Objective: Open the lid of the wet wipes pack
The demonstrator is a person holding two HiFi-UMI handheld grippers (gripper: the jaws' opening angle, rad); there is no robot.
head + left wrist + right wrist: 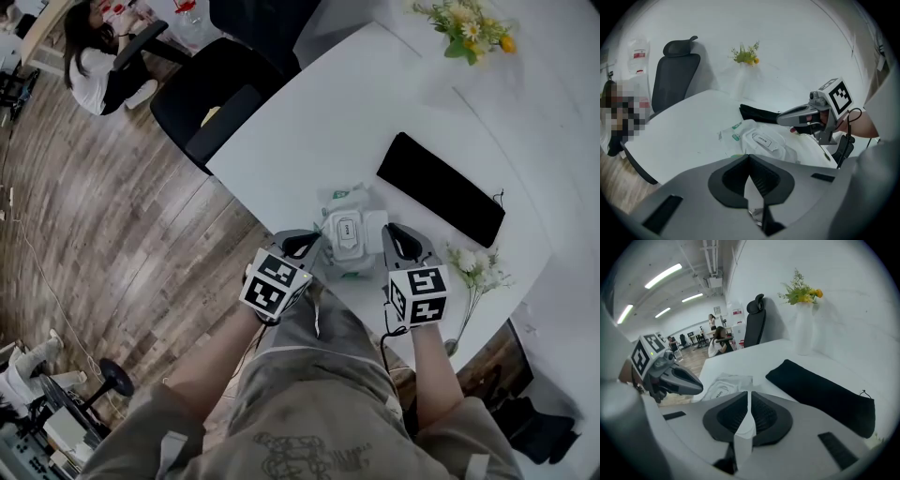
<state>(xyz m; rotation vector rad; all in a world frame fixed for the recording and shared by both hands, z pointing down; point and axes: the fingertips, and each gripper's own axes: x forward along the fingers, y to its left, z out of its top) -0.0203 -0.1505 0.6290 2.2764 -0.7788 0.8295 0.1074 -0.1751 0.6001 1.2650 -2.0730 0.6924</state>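
On the table (309, 141), wet wipes pack (349, 232); pouch (441, 189) behind, flowers (475, 269) to right

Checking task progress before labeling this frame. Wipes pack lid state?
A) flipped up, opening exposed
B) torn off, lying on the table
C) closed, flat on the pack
C: in the left gripper view the lid lies flat on the wet wipes pack with its tab down and no opening showing. The head view shows it flat as well.
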